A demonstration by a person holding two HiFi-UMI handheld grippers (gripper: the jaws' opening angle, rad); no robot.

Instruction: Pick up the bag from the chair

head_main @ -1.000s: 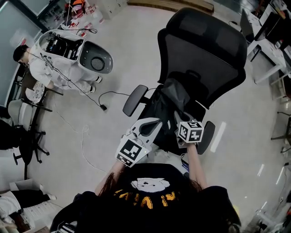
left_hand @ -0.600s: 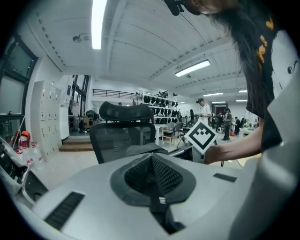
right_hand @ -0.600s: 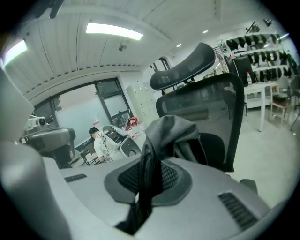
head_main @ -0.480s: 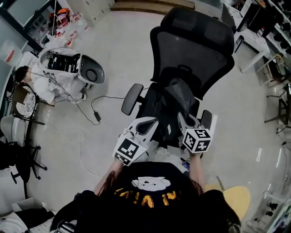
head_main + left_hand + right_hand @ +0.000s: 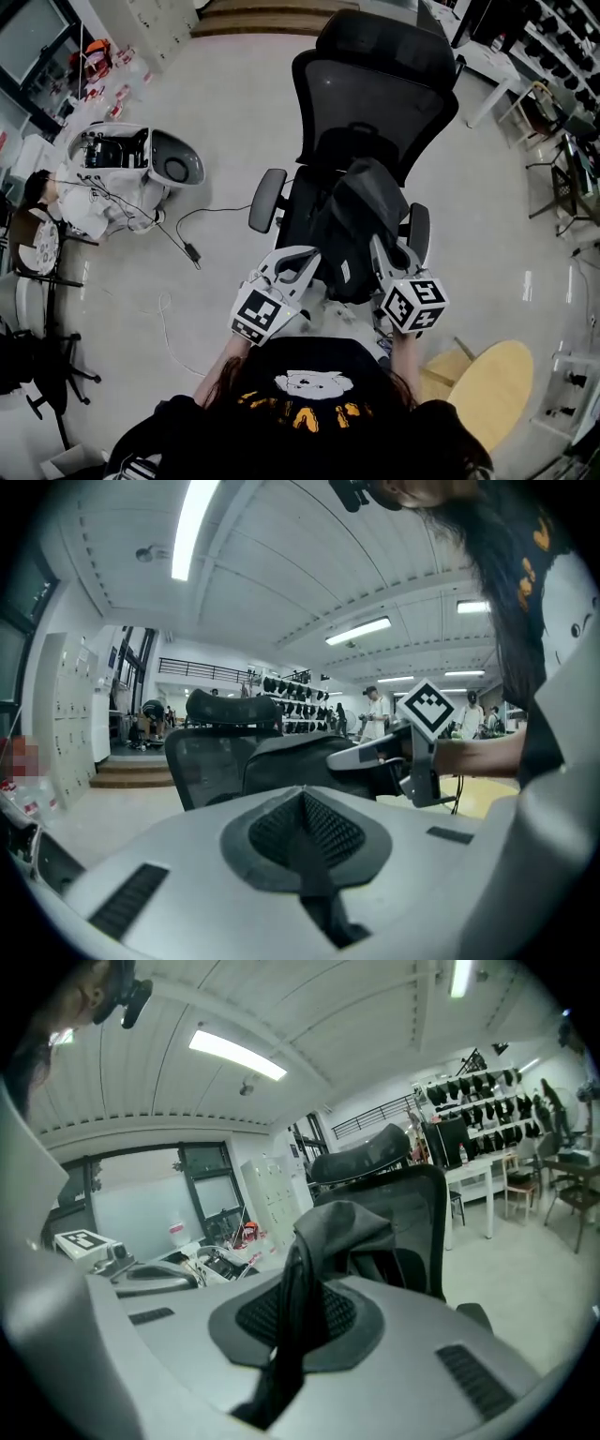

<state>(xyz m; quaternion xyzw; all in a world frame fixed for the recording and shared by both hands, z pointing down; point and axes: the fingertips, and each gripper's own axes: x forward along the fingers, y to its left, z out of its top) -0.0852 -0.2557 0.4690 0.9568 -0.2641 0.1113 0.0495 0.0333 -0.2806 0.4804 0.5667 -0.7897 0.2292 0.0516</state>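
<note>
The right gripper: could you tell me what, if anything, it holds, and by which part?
The right gripper is shut on the strap of the dark bag.

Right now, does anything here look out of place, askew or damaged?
Yes: left of the chair, a white machine lies on the floor with its casing open, wiring exposed and a cable trailing. The bag hangs slumped from the right gripper.

A white machine shell (image 5: 141, 164) lies open on the pale floor (image 5: 244, 103) at ten o'clock, with wires spilling across it. A black cable with a power brick (image 5: 191, 251) trails at nine o'clock. A round wooden tabletop (image 5: 492, 380) sits at four o'clock. Wooden steps (image 5: 262, 19) cross twelve o'clock. A white table (image 5: 492, 66) stands between one and two o'clock.
</note>
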